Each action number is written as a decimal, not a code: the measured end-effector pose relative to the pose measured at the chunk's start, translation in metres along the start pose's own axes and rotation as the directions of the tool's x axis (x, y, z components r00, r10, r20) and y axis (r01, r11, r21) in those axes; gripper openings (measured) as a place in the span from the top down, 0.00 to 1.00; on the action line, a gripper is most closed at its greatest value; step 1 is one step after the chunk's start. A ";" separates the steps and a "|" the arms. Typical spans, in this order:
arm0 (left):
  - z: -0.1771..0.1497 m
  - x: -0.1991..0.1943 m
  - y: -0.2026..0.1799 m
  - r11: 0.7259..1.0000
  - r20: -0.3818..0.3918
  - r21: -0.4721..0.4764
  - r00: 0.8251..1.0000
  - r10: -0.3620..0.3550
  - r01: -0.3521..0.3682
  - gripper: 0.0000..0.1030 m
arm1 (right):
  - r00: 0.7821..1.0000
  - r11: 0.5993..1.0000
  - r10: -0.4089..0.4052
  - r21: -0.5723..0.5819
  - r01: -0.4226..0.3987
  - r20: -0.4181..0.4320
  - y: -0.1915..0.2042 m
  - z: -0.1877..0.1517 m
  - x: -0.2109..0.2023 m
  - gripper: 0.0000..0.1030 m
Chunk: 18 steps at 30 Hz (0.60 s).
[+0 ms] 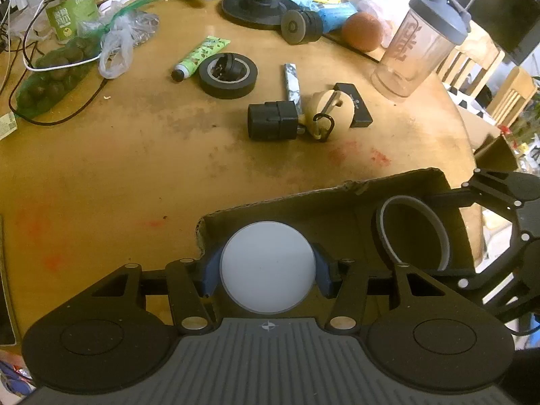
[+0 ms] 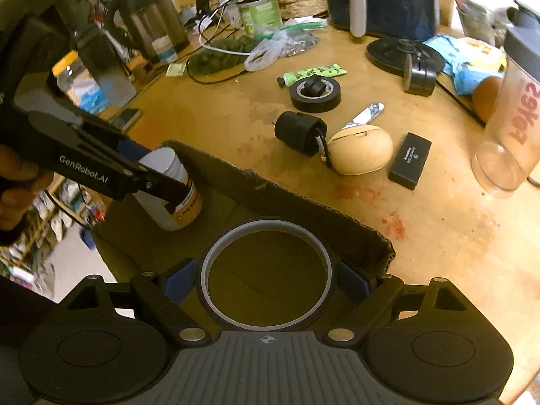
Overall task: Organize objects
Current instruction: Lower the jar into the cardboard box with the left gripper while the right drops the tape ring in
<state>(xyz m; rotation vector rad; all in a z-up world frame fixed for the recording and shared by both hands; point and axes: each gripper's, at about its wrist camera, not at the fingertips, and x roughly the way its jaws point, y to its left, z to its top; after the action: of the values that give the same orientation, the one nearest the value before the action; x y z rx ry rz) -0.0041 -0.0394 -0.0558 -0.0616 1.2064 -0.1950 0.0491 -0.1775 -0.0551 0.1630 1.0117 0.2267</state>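
Left gripper (image 1: 268, 266): I am clamping the white-capped bottle (image 1: 268, 266); light, slick, probably rigid.
Right gripper (image 2: 266, 275): I am pinching the tape ring (image 2: 266, 275) across its stiff rim.

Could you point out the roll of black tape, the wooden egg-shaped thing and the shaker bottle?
Black tape roll (image 1: 227, 77), left wrist view, top face.
Wooden egg-shaped case (image 2: 361, 150), right wrist view, rounded side.
Shaker bottle (image 1: 418, 47), left wrist view, clear body.

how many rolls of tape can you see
2. One tape roll is gripped in the right tongs over the cardboard box; a black roll lies on the table beside the green tube. Clutter may hide others.
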 end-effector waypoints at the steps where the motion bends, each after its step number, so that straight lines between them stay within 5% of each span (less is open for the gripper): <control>1: 0.000 0.001 -0.001 1.000 -0.001 0.000 1.000 0.004 -0.004 0.48 | 1.000 1.000 -0.006 -0.014 0.006 -0.006 0.001 0.000 0.002 0.12; 10: 0.004 -0.001 -0.007 1.000 0.018 -0.001 0.999 0.029 -0.029 0.47 | 0.996 0.994 -0.071 -0.084 0.066 -0.057 0.008 0.003 0.017 0.10; 18: 0.006 -0.013 -0.009 0.999 0.027 -0.009 0.999 0.037 -0.037 0.47 | 0.999 0.998 -0.011 -0.065 0.008 -0.045 0.010 0.005 0.011 0.00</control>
<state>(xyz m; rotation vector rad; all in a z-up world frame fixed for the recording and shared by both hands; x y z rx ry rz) -0.0037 -0.0464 -0.0407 -0.0494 1.1809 -0.1564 0.0578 -0.1648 -0.0584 0.0942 1.0491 0.2551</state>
